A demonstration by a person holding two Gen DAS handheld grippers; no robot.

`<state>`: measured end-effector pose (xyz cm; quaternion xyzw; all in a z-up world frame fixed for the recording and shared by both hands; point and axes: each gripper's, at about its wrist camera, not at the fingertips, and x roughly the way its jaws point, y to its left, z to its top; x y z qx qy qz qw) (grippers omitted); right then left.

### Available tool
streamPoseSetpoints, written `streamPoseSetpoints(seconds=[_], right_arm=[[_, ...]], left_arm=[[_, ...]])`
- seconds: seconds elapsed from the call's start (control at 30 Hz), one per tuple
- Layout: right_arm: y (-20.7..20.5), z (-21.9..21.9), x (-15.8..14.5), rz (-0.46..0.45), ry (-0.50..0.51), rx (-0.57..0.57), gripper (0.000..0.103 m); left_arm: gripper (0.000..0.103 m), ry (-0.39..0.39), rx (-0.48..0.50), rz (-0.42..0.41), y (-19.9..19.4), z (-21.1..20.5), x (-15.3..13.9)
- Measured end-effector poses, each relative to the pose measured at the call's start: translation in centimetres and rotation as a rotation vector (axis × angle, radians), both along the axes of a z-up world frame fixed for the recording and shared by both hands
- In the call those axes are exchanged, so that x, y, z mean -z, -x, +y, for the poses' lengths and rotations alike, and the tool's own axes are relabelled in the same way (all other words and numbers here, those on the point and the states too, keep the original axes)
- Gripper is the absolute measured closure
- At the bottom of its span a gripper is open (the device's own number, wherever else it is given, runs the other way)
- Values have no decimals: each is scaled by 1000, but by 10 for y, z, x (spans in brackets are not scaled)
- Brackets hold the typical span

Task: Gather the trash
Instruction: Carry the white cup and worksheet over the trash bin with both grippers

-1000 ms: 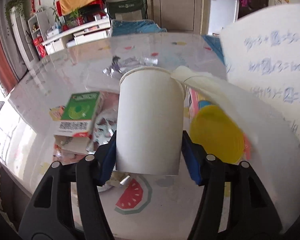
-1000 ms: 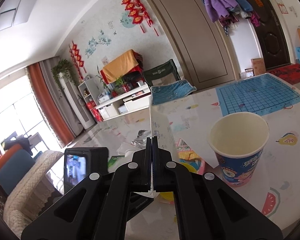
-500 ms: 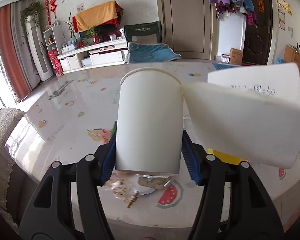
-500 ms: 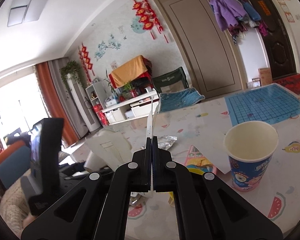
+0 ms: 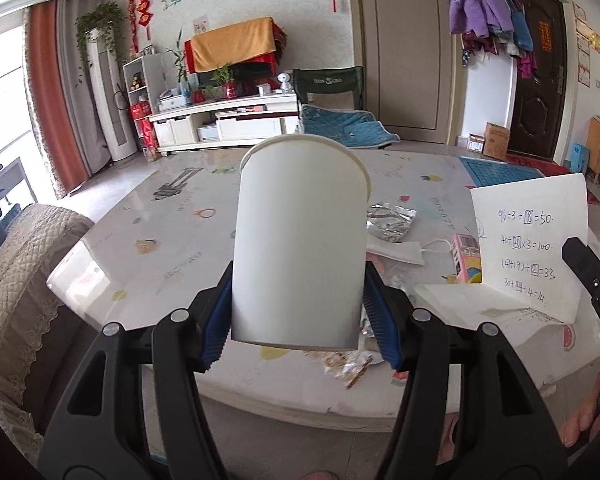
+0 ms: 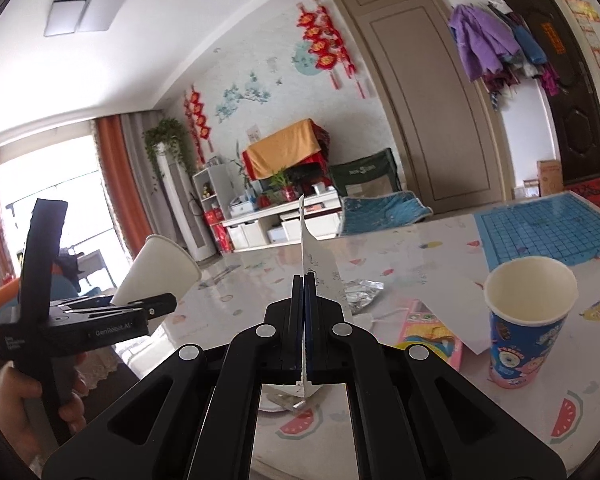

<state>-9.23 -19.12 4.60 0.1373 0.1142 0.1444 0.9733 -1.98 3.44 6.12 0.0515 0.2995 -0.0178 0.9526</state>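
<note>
Left wrist view, white paper cup clamped upright in the left gripper above the near table edge, right wrist view, right gripper pinched flat on a worksheet held edge-on, patterned cup standing apart on the table.

White cup lifted back off the table; paper sheet swung rightward.

Both wrist views close, facing across shared table.
</note>
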Motion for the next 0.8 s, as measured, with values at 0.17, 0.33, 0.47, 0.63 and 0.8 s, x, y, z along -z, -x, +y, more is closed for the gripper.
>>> streamPoseSetpoints(seconds=[0.17,0.33,0.47,0.63,0.8], right_arm=[[29,51,-19,-55,76,-125,102],[54,110,-27,-4,44,-305,102],[72,168,-25,58,29,-435,102],[93,248,-8,163,51,-577,102],[109,303,31,294,76,-669,102]], left_arm=[[46,-25,-57,-11,32,37,-9],[46,-56,-151,9,74,92,-9],[46,-49,-241,44,110,138,2],[46,-36,-342,93,150,188,25],[46,2,-457,164,186,242,59]])
